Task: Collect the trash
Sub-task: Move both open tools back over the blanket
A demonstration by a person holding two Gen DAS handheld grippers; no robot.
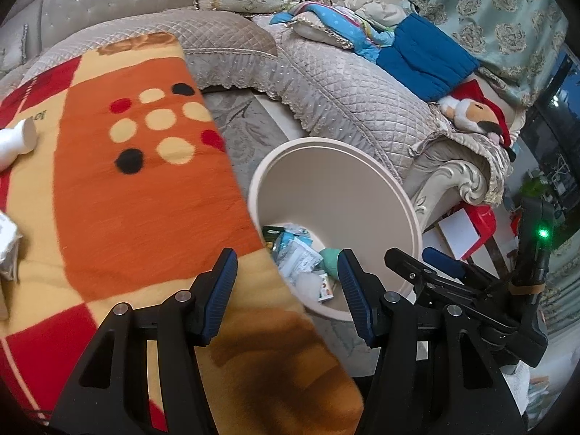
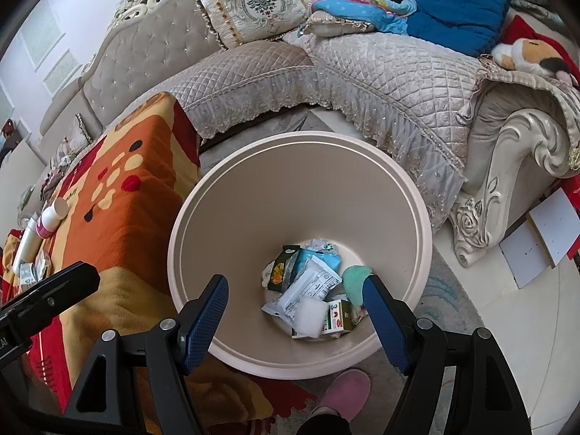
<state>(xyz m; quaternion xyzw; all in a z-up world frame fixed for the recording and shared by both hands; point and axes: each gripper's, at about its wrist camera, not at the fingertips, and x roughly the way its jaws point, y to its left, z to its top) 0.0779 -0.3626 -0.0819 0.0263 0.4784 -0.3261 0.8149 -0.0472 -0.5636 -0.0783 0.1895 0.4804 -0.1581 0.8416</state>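
Note:
A cream round bin (image 1: 326, 145) (image 2: 301, 137) stands on the floor beside a low table under an orange patterned blanket (image 1: 127, 199) (image 2: 119, 199). Inside the bin lie several wrappers, a white packet (image 2: 311, 286), a green scrap (image 2: 357, 279) and a small carton (image 2: 339, 319). My right gripper (image 2: 295, 281) hangs open above the bin's inside, nothing between its blue pads. My left gripper (image 1: 287, 257) is open over the blanket's edge and the bin's near rim, also holding nothing. A white bottle (image 1: 18, 137) (image 2: 50, 217) and a crumpled wrapper (image 1: 7, 246) lie on the blanket's far left.
A quilted corner sofa (image 2: 380, 72) with cushions and a plush toy (image 1: 471, 116) wraps behind the bin. A foot in a pink slipper (image 2: 344, 388) stands just in front of the bin. White cards (image 2: 536, 239) lie on the floor at right.

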